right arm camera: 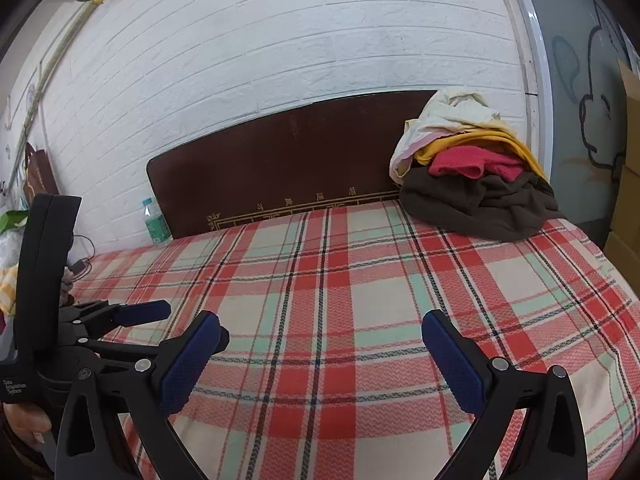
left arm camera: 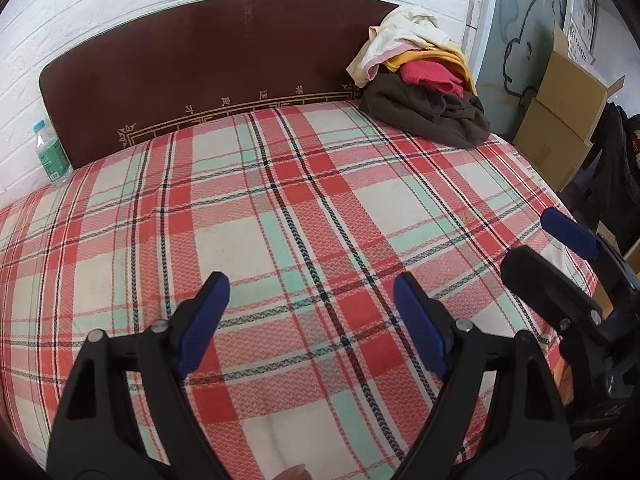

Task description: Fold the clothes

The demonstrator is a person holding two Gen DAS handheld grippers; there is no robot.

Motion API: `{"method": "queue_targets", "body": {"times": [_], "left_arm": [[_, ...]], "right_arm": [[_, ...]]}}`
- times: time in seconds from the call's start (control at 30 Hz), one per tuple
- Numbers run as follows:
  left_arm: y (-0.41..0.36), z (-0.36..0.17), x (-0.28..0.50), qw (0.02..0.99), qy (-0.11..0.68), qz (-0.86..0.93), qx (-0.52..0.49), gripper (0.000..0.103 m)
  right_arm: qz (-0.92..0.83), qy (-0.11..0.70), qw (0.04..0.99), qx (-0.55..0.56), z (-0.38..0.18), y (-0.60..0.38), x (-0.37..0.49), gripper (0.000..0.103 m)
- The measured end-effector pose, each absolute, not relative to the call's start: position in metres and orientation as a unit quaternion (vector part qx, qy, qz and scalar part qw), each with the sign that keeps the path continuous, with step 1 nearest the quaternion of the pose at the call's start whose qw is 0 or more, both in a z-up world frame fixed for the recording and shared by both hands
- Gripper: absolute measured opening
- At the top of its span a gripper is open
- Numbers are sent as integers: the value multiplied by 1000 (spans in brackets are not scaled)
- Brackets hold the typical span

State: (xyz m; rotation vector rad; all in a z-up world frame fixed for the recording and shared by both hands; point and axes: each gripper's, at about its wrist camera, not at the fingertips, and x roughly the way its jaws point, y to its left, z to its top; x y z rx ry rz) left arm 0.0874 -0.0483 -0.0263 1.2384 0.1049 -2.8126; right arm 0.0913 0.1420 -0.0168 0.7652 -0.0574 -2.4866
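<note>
While both tools hang in the air above the bed, nothing is being held. The left gripper has its two blue pads spread wide apart with only the checked bed cover showing between them. The right gripper is spread wide too, and its blue fingers pinch nothing. In the left wrist view the right gripper shows at the right edge, just beside the left one, over the side of the bed. In the right wrist view the left gripper shows at the left edge, with a hand under its black handle. The pile of clothes sits on the far right corner of the bed, well apart from both tools, and it leans on the dark brown headboard. In the pile, a brown piece lies at the bottom, a pink-red one and a yellow one lie on it, and a pale cream one is on top. None of them is folded. The bed cover has red, green and white squares. A plastic water bottle with a green label stands at the left end of the headboard, next to the white brick wall. Brown cardboard boxes stand beside the bed on the right.
</note>
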Motion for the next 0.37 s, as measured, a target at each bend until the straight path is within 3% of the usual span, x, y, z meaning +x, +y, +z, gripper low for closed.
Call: {"method": "queue_targets", "body": {"times": [0.37], "left_arm": [[-15, -27, 40, 37, 9, -912, 408, 85]], "right_arm": [[-931, -36, 234, 279, -8, 178, 55, 103]]}}
